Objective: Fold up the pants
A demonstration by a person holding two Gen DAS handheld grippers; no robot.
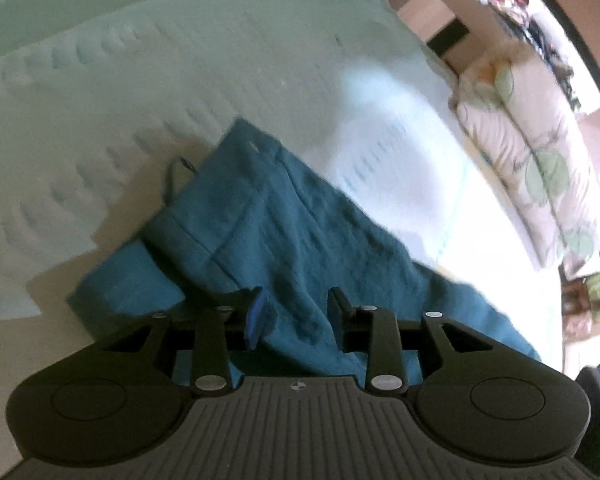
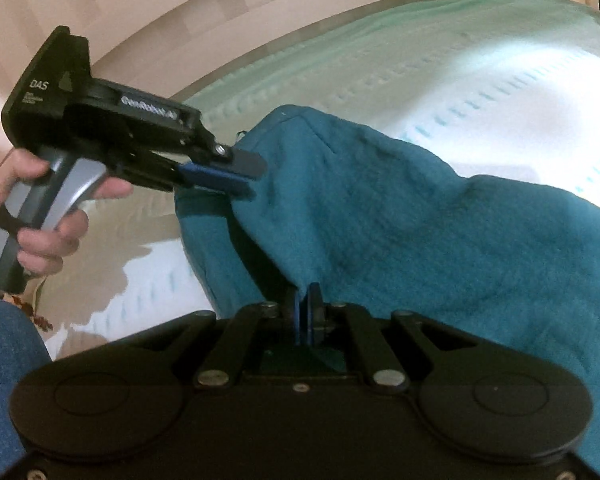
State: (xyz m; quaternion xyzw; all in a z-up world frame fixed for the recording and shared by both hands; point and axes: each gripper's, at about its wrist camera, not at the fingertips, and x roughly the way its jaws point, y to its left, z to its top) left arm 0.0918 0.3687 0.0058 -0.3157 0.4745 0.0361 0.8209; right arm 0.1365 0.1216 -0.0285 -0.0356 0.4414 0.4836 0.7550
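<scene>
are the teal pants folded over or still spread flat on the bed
Folded over. The teal pants lie doubled, one layer atop another, an edge pinched in the shut right gripper.

Mint bedspread (image 1: 180, 80) (ribbed), floral pillows (image 1: 532, 152).

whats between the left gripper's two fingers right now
Teal pants fabric runs through the gap of the left gripper, whose fingers stand apart without pressing it; the left wrist view shows this.

Teal pants (image 1: 296, 216), mint green ribbed bedspread (image 1: 160, 80), white pillow (image 1: 528, 148) with green leaves
</scene>
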